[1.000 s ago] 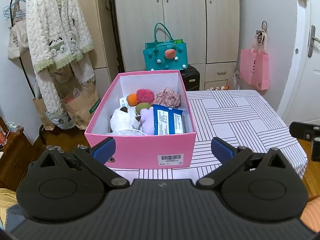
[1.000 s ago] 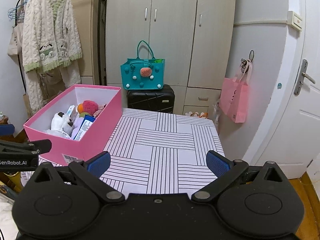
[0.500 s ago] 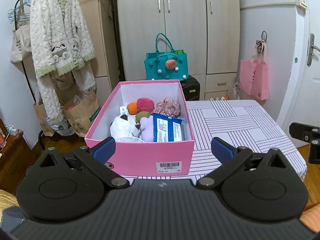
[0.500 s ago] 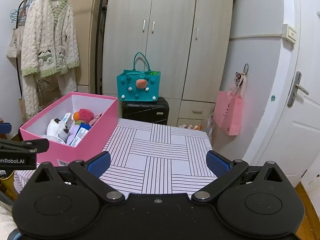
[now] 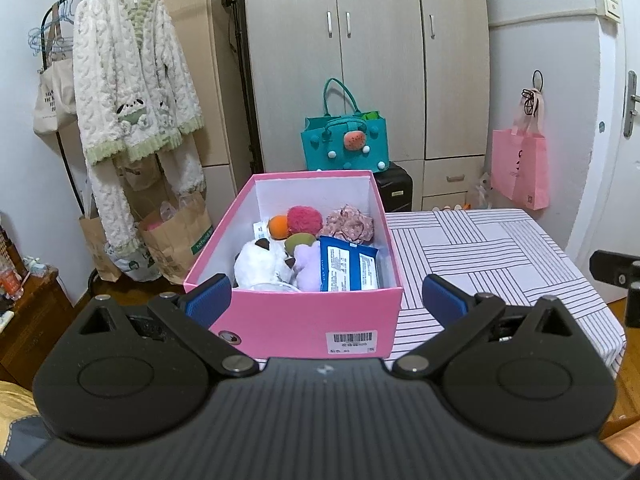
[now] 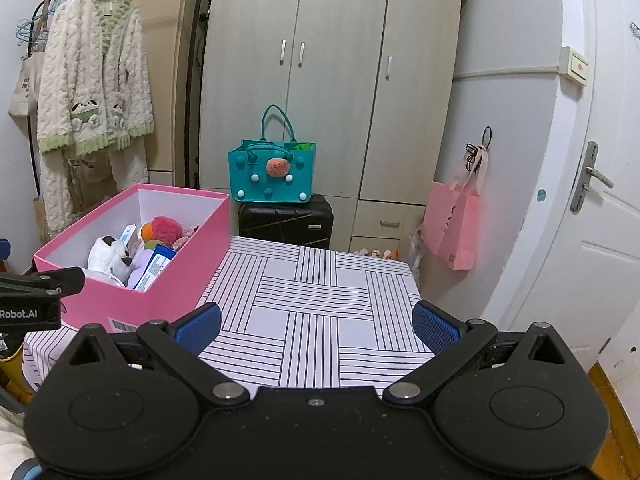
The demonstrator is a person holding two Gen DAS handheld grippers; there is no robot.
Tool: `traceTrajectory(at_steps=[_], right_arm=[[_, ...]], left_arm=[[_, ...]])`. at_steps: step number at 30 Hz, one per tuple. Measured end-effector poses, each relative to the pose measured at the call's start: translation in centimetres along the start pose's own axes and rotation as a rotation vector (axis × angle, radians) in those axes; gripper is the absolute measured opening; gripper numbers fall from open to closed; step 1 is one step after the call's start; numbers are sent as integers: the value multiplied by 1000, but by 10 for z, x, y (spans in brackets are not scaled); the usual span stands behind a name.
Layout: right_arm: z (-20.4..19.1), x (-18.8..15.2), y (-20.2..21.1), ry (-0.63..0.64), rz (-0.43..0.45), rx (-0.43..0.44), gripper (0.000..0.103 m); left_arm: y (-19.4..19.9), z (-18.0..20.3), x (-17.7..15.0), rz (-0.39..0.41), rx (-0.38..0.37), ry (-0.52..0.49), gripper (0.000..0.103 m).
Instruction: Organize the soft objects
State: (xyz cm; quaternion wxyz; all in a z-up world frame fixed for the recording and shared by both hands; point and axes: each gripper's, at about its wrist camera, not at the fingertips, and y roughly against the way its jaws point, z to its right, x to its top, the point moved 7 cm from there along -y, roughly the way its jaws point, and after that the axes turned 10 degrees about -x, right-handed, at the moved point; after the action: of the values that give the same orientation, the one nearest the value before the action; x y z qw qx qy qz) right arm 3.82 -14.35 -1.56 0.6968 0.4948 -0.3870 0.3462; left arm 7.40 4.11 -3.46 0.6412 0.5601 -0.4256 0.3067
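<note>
1. On the striped table (image 6: 320,300), at its left end, the pink box (image 5: 296,320) sits with its short labelled wall facing you, so the open top is easy to reach from where you stand.
2. Your left gripper (image 5: 326,294) hangs just short of that near wall, fingers spread wide and holding nothing; it seems lined up on the box rather than on any one item.
3. Your right gripper (image 6: 316,326) is over the bare cloth, well apart from the box, fingers just as wide and empty. I judge it is kept clear so it does not crowd the left one.
4. The soft things are all inside the box: a white plush toy (image 5: 260,266) at the near left, a lilac plush (image 5: 306,266) touching it, and a blue wipes packet (image 5: 348,268) lying flat against the right wall.
5. Behind those sit an orange ball (image 5: 278,226), a pink pompom (image 5: 305,219) and a floral scrunchie (image 5: 350,224), with a greenish ball (image 5: 298,240) between the rows.
6. Nothing soft shows on the cloth, so the sorting looks finished or nearly so.
</note>
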Motion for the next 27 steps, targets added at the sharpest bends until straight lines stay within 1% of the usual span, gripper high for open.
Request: traceTrajectory(at_steps=[11, 18, 27], right_arm=[[1, -2, -2, 3, -5, -3, 103], [3, -5, -4, 6, -15, -7, 103], [4, -5, -6, 7, -19, -10, 103]], left_arm=[[0, 1, -1, -3, -4, 1, 103], [-2, 3, -2, -10, -20, 6, 103], [-2, 4, -1, -5, -14, -3, 103]])
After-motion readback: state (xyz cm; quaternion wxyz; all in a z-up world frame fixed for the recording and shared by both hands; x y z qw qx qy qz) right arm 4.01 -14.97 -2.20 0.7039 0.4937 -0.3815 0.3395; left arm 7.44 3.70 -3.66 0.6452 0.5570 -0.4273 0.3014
